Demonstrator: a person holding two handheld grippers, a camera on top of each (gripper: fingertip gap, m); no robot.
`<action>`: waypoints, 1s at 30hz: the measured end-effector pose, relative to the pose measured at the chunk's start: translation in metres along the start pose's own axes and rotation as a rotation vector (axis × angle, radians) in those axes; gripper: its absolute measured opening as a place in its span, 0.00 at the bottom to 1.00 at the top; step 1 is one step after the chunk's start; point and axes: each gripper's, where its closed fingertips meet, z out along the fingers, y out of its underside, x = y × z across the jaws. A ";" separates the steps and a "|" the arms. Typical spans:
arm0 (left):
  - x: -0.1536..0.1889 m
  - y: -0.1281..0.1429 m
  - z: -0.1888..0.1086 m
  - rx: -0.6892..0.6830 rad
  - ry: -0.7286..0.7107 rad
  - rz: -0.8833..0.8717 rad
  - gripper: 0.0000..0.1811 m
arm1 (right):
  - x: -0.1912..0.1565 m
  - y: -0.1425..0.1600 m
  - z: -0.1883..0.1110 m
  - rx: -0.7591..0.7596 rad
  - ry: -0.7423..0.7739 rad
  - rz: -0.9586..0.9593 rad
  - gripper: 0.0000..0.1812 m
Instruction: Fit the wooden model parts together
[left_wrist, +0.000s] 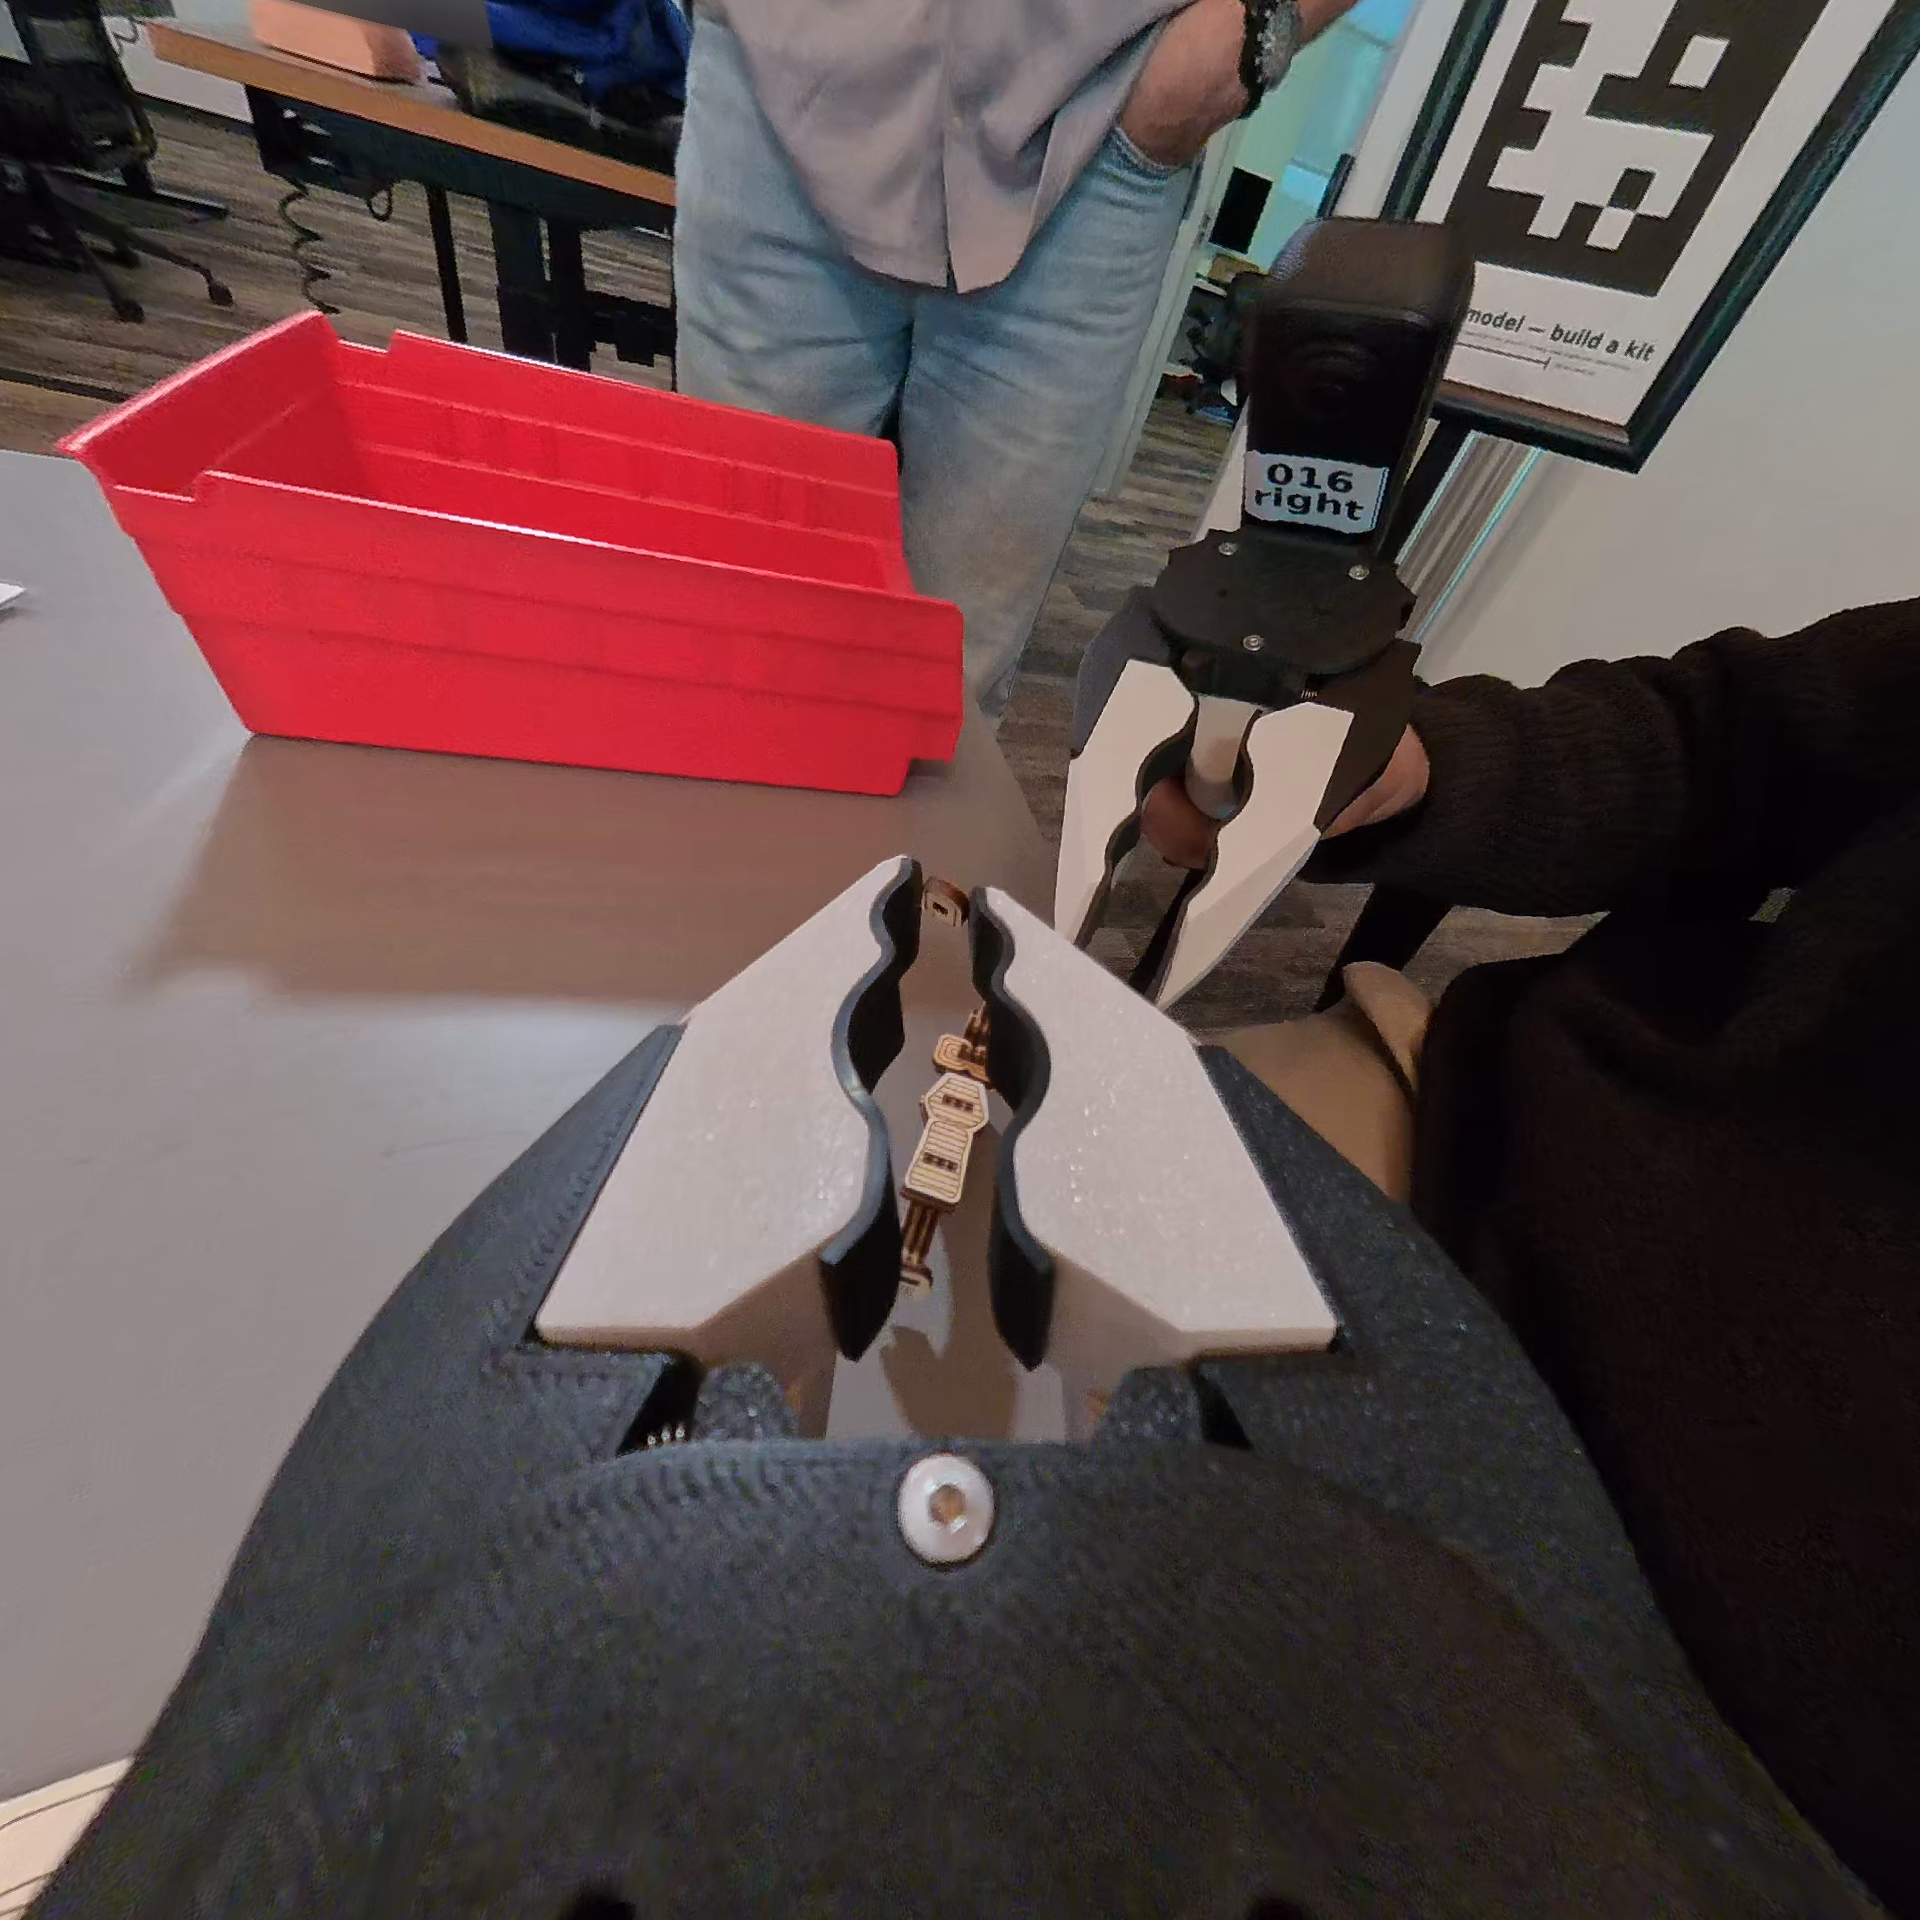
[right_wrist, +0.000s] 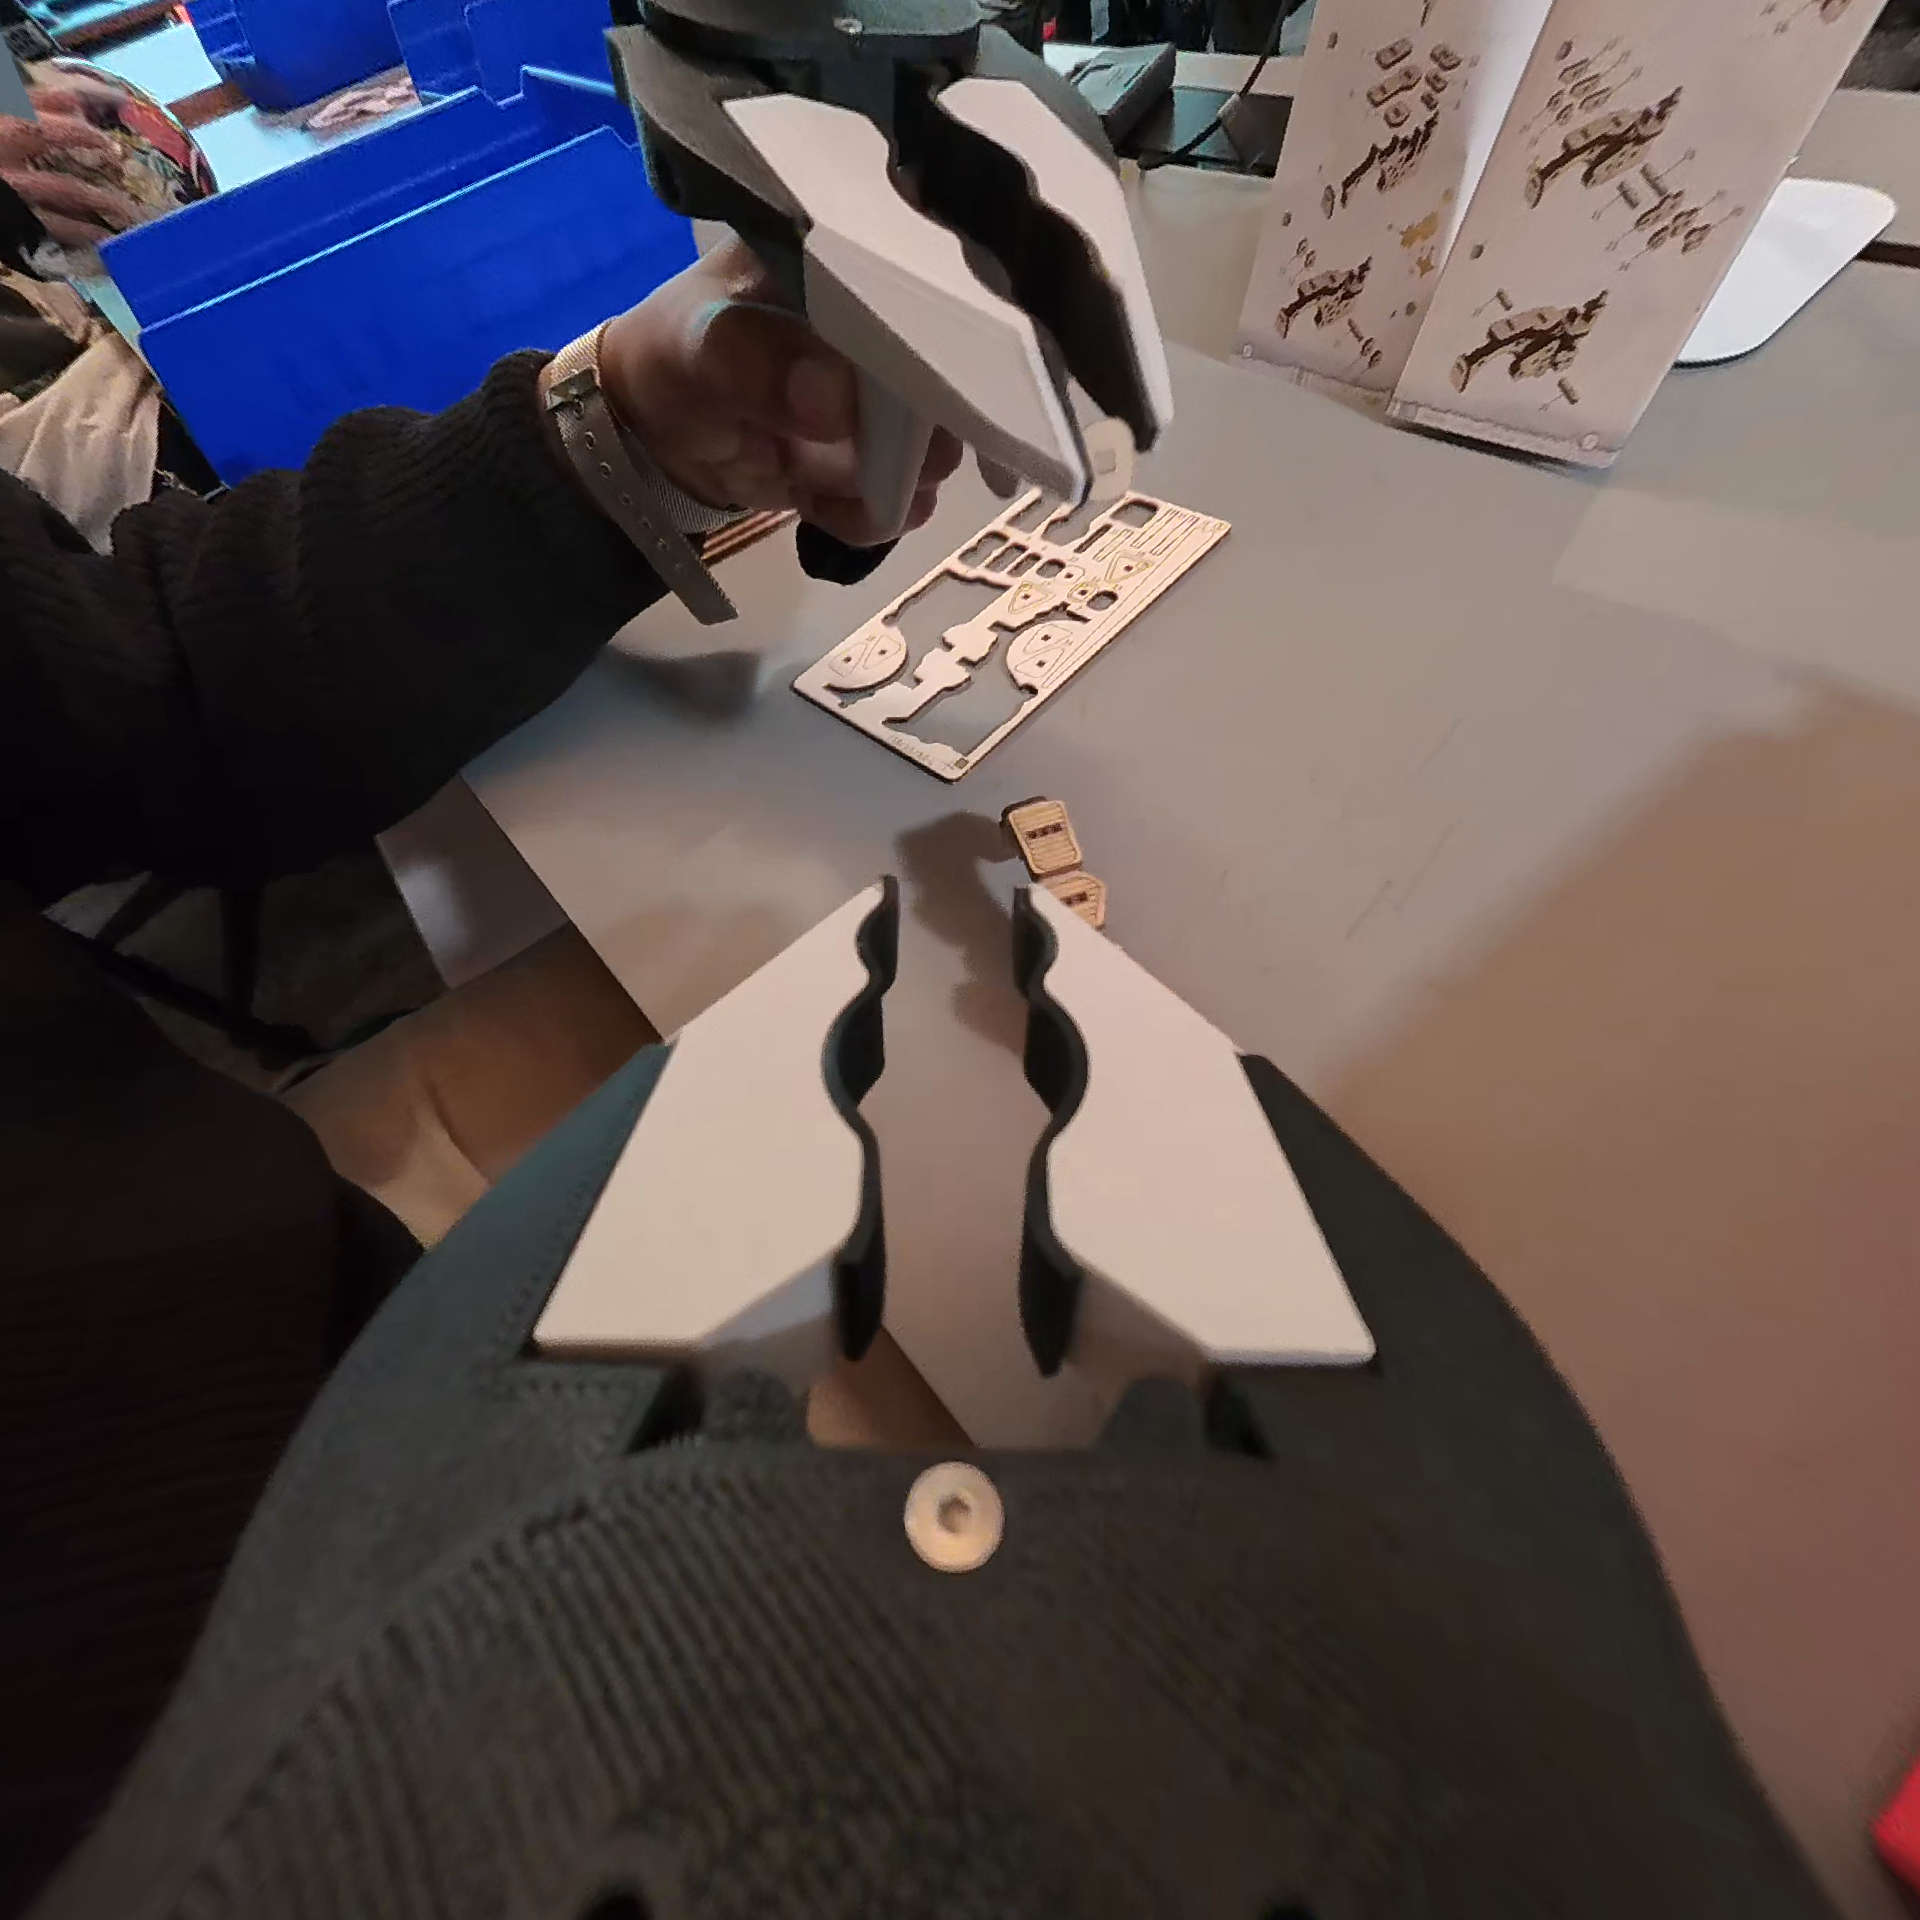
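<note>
My left gripper (left_wrist: 945, 896) is shut on a small wooden piece (left_wrist: 943, 902), pinched at the fingertips above the table. In the right wrist view it comes in from the top (right_wrist: 1110, 462) and holds the piece (right_wrist: 1108, 457) just over a punched wooden parts sheet (right_wrist: 1018, 623). Loose striped wooden parts (left_wrist: 943, 1138) lie on the table and show between the left fingers. My right gripper (right_wrist: 956, 899) is open and empty, with two small striped wooden parts (right_wrist: 1044, 836) just beyond its right fingertip. In the left wrist view the right gripper (left_wrist: 1127, 961) hangs by the table's right edge.
A red bin (left_wrist: 520, 582) stands on the brown table (left_wrist: 312, 1039) at the back left, and a person in jeans (left_wrist: 935, 312) stands behind it. Blue bins (right_wrist: 395, 260) sit at the far left. Upright instruction sheets (right_wrist: 1507, 208) stand at the back right. The grippers' ends are close to 7 cm from one another.
</note>
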 end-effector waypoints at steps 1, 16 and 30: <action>-0.001 0.000 -0.001 -0.001 -0.005 0.000 0.04 | 0.001 0.001 0.000 0.000 0.004 -0.006 0.12; -0.023 0.032 0.002 -0.142 -0.092 0.017 0.04 | 0.028 0.023 -0.001 -0.136 0.199 -0.205 0.18; -0.026 0.062 0.015 -0.268 -0.101 0.003 0.04 | 0.034 0.037 0.016 -0.261 0.281 -0.319 0.20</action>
